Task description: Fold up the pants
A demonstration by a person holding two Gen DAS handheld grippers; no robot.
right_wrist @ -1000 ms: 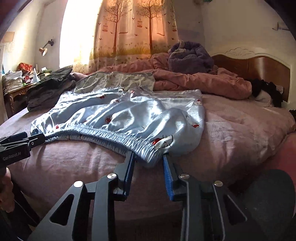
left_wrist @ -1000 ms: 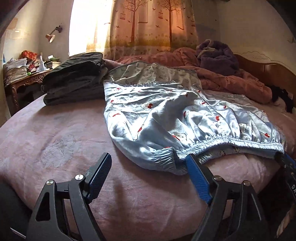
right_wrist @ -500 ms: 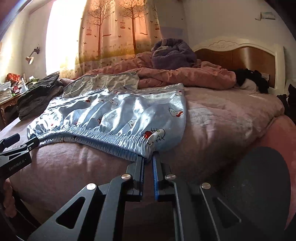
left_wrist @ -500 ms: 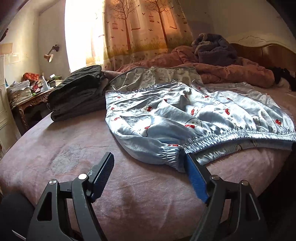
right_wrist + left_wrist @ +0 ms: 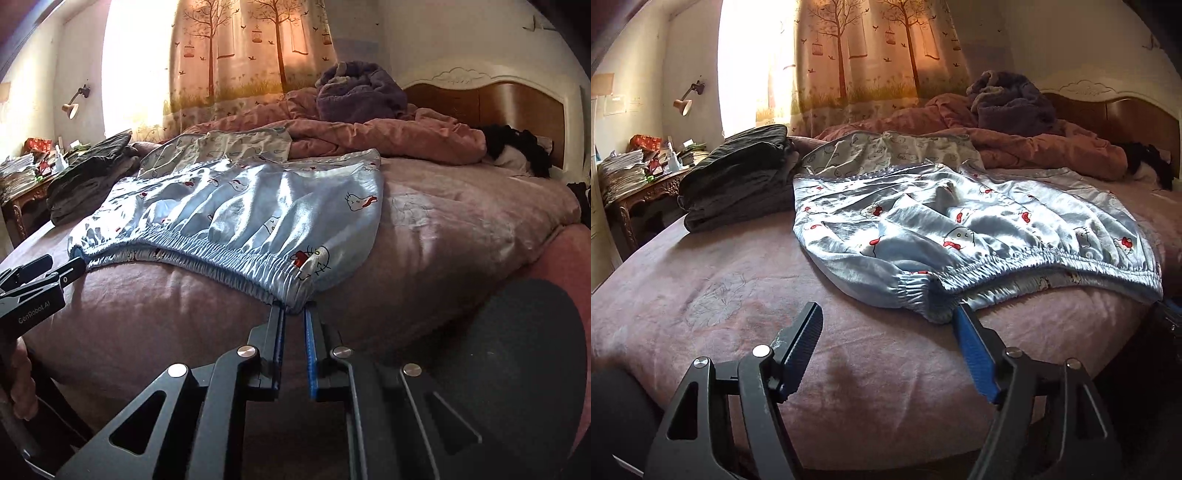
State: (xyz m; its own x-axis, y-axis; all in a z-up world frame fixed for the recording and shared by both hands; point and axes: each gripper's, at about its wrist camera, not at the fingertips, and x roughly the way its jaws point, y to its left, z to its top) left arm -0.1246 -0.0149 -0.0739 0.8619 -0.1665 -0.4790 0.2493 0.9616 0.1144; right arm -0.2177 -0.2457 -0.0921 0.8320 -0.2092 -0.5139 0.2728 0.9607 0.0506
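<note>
While the right tool (image 5: 293,308) pinches their waistband corner, the pants (image 5: 236,206) lie beyond it.

We see light blue satin pants (image 5: 960,229) with a cartoon cat print lying flat on the bed, elastic waistband nearest, its corner between the right hand-held gripper (image 5: 293,314) tips.

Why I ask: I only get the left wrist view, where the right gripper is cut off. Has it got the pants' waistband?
Observer: Yes. The right gripper is nearly closed, with the right end of the waistband of the pants pinched between its tips.
Operator: And the side edge beyond it?
Observer: It lies flat on the bedspread, running back toward the rumpled quilt.
</note>
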